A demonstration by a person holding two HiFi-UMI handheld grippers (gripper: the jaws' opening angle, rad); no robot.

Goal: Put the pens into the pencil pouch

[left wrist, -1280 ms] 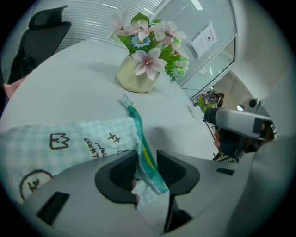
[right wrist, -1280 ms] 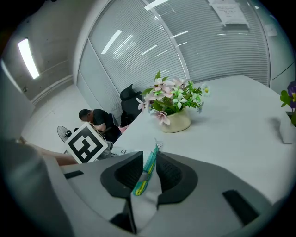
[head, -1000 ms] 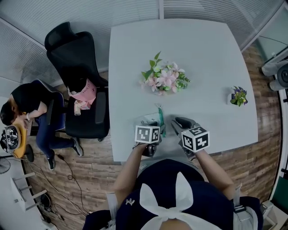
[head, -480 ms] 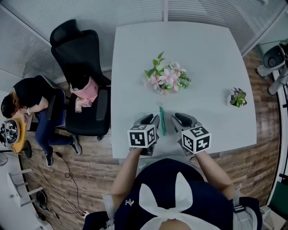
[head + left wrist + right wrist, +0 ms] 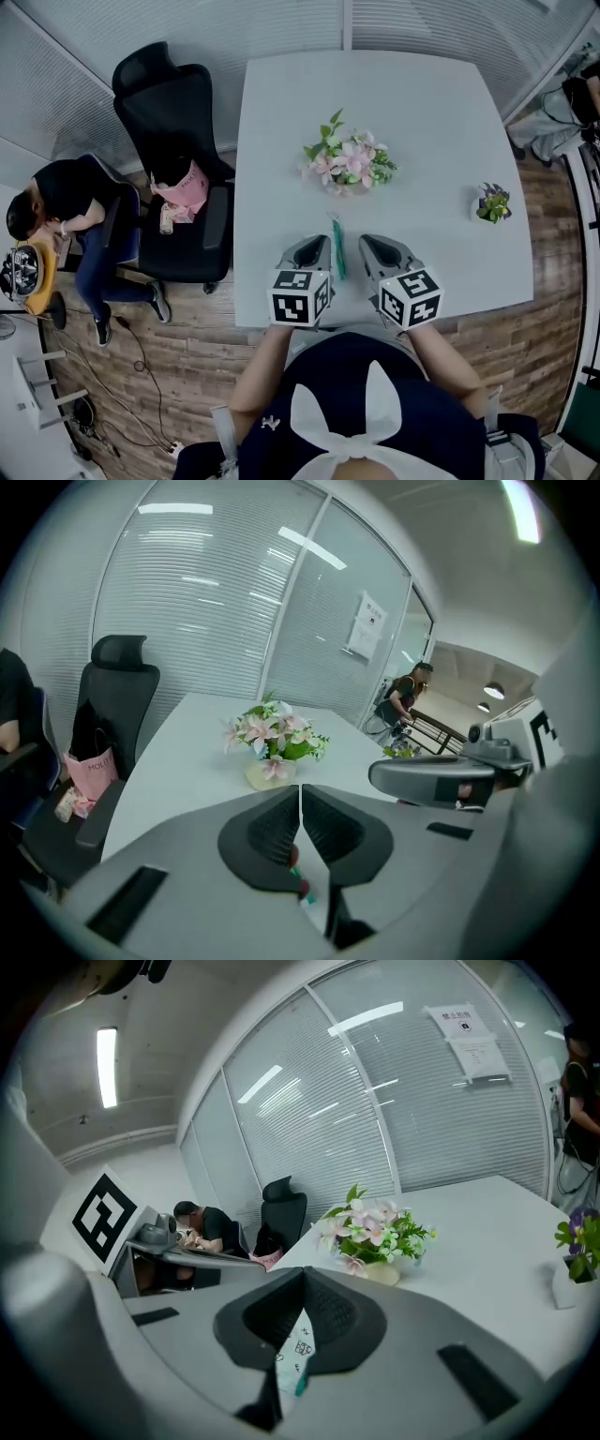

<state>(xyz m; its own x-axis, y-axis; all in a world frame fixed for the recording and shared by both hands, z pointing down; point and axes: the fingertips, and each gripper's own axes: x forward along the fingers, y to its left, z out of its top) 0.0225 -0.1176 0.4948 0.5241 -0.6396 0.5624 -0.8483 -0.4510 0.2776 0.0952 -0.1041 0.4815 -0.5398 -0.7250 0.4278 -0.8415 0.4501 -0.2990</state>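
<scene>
The pencil pouch (image 5: pixel 337 251) lies near the table's front edge. In the head view only its green strip shows, between my two grippers. My left gripper (image 5: pixel 312 246) is held above the table just left of that strip. Its jaws have just been closing and now meet with nothing between them (image 5: pixel 300 791). My right gripper (image 5: pixel 373 246) hangs just right of the strip; its jaws have also just closed, empty (image 5: pixel 302 1286). Below the right jaws the pouch's white patterned cloth with a teal edge (image 5: pixel 294 1352) shows. A bit of green and red (image 5: pixel 298 881) shows under the left jaws.
On the white table (image 5: pixel 412 103), a pot of pink flowers (image 5: pixel 347 161) stands mid-table and a small purple plant (image 5: pixel 494 202) near the right edge. A black office chair (image 5: pixel 173 178) with a pink bag stands left of the table, and a seated person (image 5: pixel 66 202) beyond it.
Both grippers have risen off the table toward the head camera and their jaws have closed. The pouch's white body, visible earlier, is now hidden under the left gripper.
</scene>
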